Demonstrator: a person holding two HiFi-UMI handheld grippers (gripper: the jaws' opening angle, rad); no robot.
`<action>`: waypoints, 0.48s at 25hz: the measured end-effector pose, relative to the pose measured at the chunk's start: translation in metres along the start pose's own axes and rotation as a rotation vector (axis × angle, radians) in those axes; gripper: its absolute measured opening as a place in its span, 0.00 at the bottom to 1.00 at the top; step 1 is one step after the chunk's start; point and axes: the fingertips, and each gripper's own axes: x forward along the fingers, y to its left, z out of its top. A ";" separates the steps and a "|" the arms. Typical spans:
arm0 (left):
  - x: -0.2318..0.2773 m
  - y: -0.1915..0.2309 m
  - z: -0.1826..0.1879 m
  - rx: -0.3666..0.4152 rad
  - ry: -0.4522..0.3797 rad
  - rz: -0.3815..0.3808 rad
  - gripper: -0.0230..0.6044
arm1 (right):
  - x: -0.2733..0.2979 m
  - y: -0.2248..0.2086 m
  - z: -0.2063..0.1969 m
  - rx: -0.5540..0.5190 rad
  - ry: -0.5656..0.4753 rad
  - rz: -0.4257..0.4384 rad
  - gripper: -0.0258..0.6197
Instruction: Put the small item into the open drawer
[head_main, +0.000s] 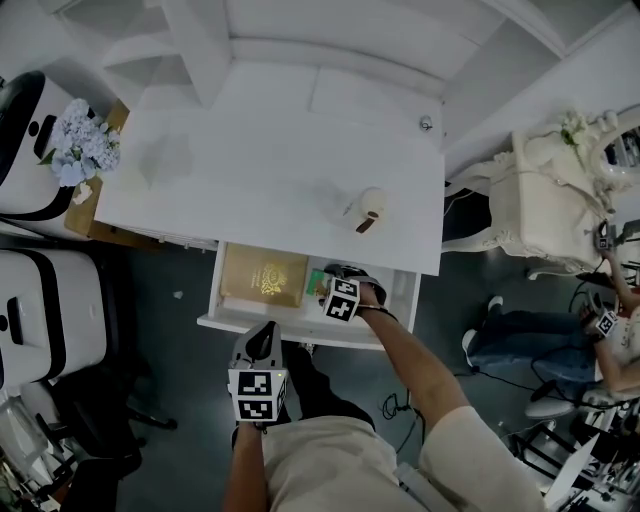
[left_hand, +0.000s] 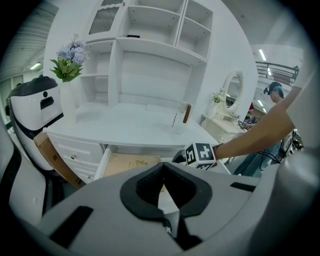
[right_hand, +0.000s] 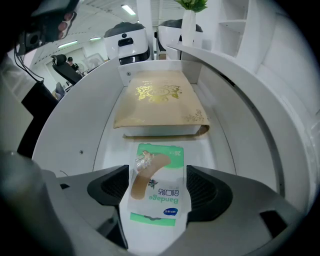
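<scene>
Head view shows a white desk with its open drawer, a gold-patterned flat box lying inside. The right gripper hangs over the drawer, jaws pressed on a bandage packet just beside that box. The left gripper, jaws closed on nothing, hovers before the drawer front.

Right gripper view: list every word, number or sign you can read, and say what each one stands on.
"Bandage": printed on the bandage box, upside down to this camera.
Chinese characters next to that word: too blurred to read.
Small number at the far corner of the bandage box: too blurred to be sure of.
Blue logo at its near end: too small to read.
Brown box: a gold ornament only, no legible words.
</scene>
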 end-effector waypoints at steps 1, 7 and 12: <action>0.000 -0.001 0.000 0.002 0.000 -0.003 0.06 | -0.001 0.000 0.000 0.007 -0.006 -0.002 0.62; 0.000 -0.008 0.000 0.017 -0.004 -0.014 0.06 | -0.013 -0.001 -0.001 0.075 -0.042 -0.021 0.62; 0.000 -0.015 0.002 0.026 -0.016 -0.031 0.06 | -0.027 0.001 0.002 0.145 -0.087 -0.032 0.62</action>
